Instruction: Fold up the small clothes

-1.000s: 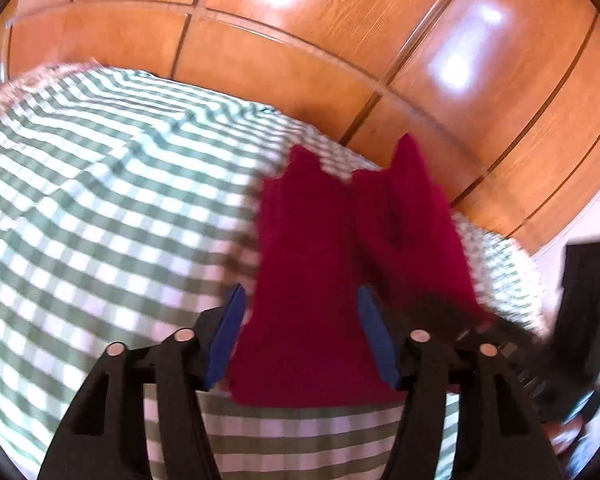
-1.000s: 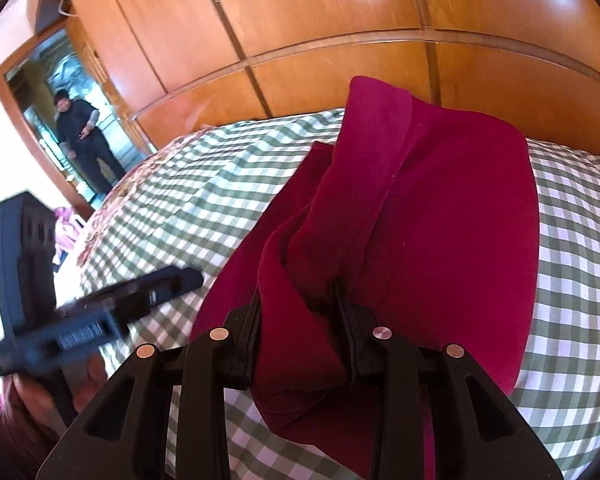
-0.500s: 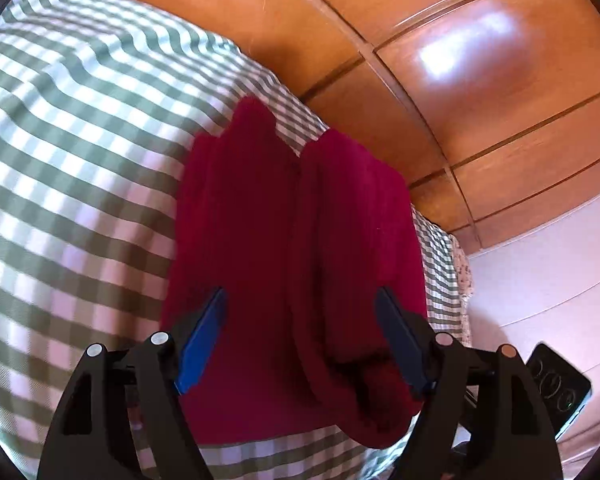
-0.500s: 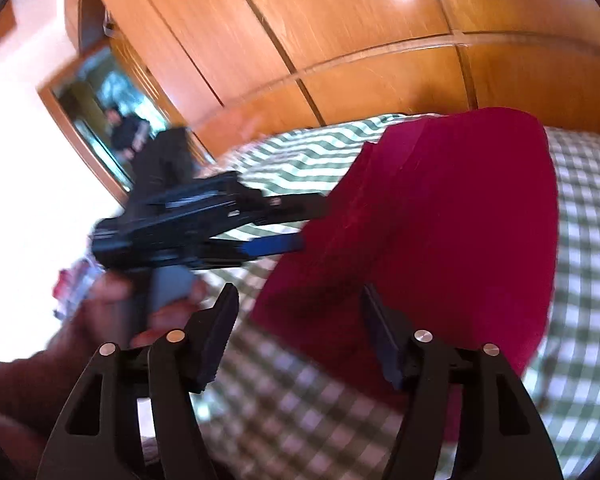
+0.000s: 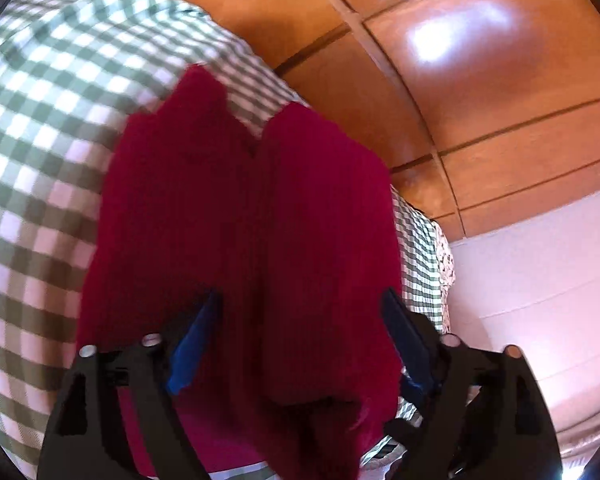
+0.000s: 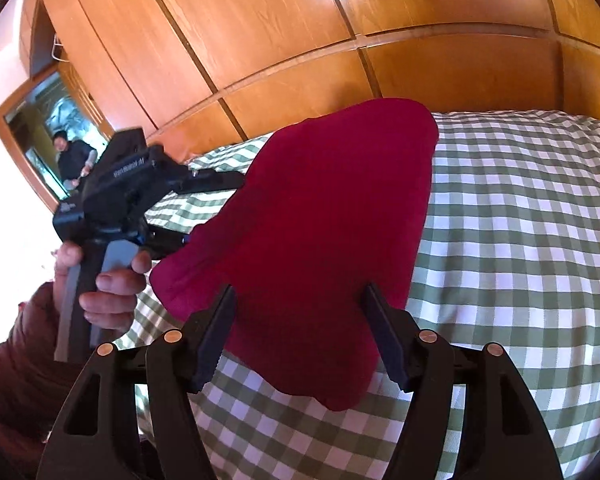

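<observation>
The red garment lay on the bed, spread over the green-and-white checked cover, with one half doubled over the other so that a long ridge ran down its middle in the left wrist view. Both tongs were released: the left tongs stood wide apart, straddling the near end of the doubled layer without pinching it, and the right tongs gaped just over the garment's near edge, gripping nothing.

It looked a soft, light knit (ribbed, to judge from the left view, though blur made that uncertain), limp enough to sag and slide off itself when lifted. It would likely not slip from a firm pinch, but a single layer caught alone would probably undo the fold. The sensible hold seemed to be the near hem, both layers together, one corner per tongs, pulled flat rather than high. The wooden wardrobe stood beyond the bed.
</observation>
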Action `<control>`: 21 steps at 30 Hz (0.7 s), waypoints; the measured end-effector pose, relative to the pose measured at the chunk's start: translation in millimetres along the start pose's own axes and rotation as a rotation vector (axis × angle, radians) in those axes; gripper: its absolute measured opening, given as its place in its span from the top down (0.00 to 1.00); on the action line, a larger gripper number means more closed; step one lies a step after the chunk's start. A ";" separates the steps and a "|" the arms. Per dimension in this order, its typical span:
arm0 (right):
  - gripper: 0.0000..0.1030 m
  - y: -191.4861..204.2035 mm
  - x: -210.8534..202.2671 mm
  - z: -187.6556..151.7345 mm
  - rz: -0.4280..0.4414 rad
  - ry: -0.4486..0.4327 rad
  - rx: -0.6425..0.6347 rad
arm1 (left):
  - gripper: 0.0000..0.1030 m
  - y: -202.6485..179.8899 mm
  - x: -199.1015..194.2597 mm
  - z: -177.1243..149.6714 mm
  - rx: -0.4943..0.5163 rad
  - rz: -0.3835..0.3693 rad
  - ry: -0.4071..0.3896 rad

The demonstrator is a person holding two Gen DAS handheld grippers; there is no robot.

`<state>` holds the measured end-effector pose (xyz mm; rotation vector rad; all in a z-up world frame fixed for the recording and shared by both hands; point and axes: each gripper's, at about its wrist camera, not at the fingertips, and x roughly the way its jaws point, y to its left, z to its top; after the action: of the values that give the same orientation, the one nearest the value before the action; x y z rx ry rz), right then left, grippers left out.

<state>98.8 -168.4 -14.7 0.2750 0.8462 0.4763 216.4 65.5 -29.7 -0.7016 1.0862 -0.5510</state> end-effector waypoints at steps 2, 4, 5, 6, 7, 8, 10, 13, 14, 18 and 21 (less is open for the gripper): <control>0.36 1.7 -1.3 -0.9 -0.002 -0.002 -0.002 | 0.68 -9.6 1.7 -1.2 0.045 0.021 0.003; 0.34 5.1 0.2 -0.5 0.001 -0.001 0.000 | 0.79 -21.5 -3.0 -5.9 0.129 0.093 -0.031; 0.34 6.1 0.6 -1.0 0.004 0.001 0.001 | 0.80 -27.0 -7.8 -7.9 0.158 0.115 -0.059; 0.34 9.2 0.6 -1.4 0.013 0.002 -0.004 | 0.81 -31.5 -17.2 -10.3 0.187 0.126 -0.089; 0.35 12.4 0.8 -1.5 0.020 0.002 -0.006 | 0.81 -34.0 -28.6 -12.3 0.205 0.136 -0.117; 0.35 15.8 1.2 -1.2 0.032 0.002 -0.007 | 0.81 -34.9 -37.0 -13.2 0.213 0.145 -0.136; 0.35 26.9 3.4 -1.1 0.060 -0.001 -0.011 | 0.81 -31.7 -60.4 -18.8 0.241 0.182 -0.185; 0.35 50.1 18.4 -2.3 0.103 0.016 -0.040 | 0.81 -19.0 -68.7 -21.7 0.274 0.318 -0.196; 0.35 53.8 24.8 -3.3 0.102 0.025 -0.039 | 0.81 -13.5 -66.8 -23.0 0.272 0.355 -0.186; 0.35 62.8 54.0 -10.3 0.054 0.081 -0.037 | 0.75 5.8 -44.2 -31.7 0.279 0.506 -0.138; 0.35 65.8 47.9 -9.1 0.055 0.091 -0.058 | 0.69 -2.6 -49.5 -37.1 0.295 0.529 -0.182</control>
<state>99.7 -87.0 -24.3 0.2249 0.9139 0.5677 163.4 90.1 -9.0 -0.1848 0.9446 -0.1794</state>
